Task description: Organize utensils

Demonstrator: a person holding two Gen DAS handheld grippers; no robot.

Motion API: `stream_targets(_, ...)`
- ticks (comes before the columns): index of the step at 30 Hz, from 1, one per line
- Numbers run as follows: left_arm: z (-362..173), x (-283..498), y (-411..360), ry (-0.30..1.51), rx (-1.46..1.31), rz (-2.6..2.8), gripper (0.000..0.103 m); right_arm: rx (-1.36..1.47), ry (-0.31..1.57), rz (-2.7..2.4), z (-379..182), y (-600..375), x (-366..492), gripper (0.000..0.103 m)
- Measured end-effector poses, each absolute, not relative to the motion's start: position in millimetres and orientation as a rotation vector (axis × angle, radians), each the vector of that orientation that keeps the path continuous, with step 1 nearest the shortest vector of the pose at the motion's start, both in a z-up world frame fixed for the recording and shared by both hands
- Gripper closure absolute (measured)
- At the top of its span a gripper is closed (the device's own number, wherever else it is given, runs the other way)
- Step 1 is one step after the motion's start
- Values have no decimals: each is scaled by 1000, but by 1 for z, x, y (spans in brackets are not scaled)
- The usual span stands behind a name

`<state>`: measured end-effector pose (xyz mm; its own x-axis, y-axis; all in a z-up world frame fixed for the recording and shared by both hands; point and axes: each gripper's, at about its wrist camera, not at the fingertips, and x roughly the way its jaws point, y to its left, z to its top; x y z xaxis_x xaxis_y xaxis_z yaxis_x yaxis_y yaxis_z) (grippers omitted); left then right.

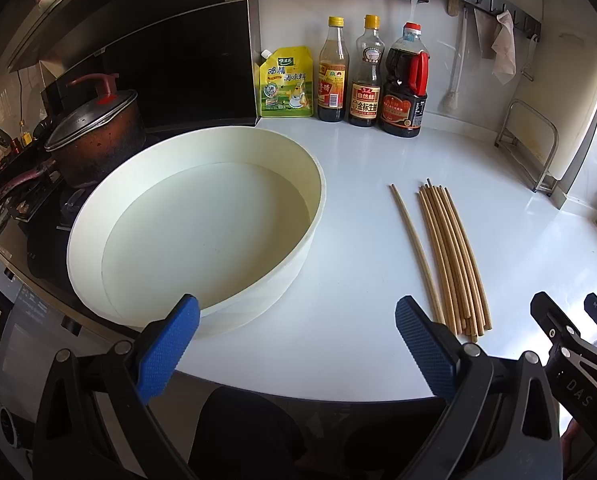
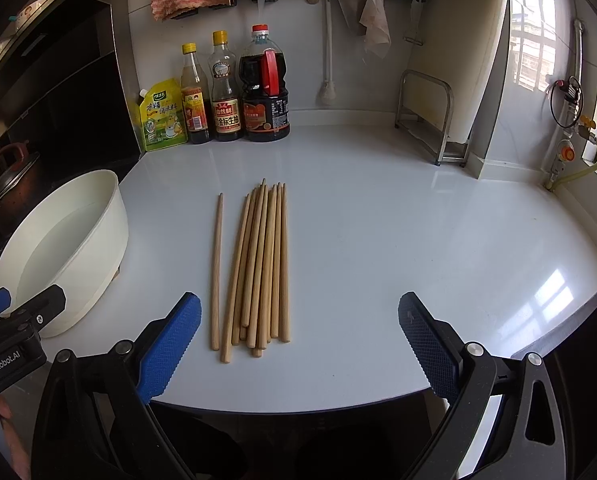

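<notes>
a dark pot [image 1: 94, 136] is sitting on the stove left of the white basin [image 1: 194, 236]. the basin is resting on the white worktop [image 2: 378, 240], holding only clear water. the left hand-held gripper [image 1: 297, 346] is hovering near the basin's front rim, its blue pads [image 1: 166, 354] spread wide and gripping nothing. right of the basin, chopsticks [image 2: 258, 268] are lying in a bundle on the worktop, one stick [image 2: 217, 272] lying just apart on the basin side. the right hand-held gripper [image 2: 298, 346] is hovering over their near ends, spread wide too, holding nothing. behind the chopsticks, three sauce bottles [image 2: 234, 92] are standing against the wall.
</notes>
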<state>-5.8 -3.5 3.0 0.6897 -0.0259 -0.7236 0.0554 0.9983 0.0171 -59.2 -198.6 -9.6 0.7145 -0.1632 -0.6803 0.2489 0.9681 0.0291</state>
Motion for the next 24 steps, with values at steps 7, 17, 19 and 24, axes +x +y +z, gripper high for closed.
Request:
stream_targets(7,3,-6,-4,808,39,-45,6,123,740,-229,-9,-199,-59,8)
stream_targets(17,3,-6,-4,809,39,-45,6,125,741,-227,-12,-199,-59,8)
stream_targets(19,2,-6,-5,809,39,-45,6,126,742,-227,-12,-199,-59,8)
stream_targets(24,3,-6,-4,809,39,-45,6,126,741,-227,-12,-199,-59,8)
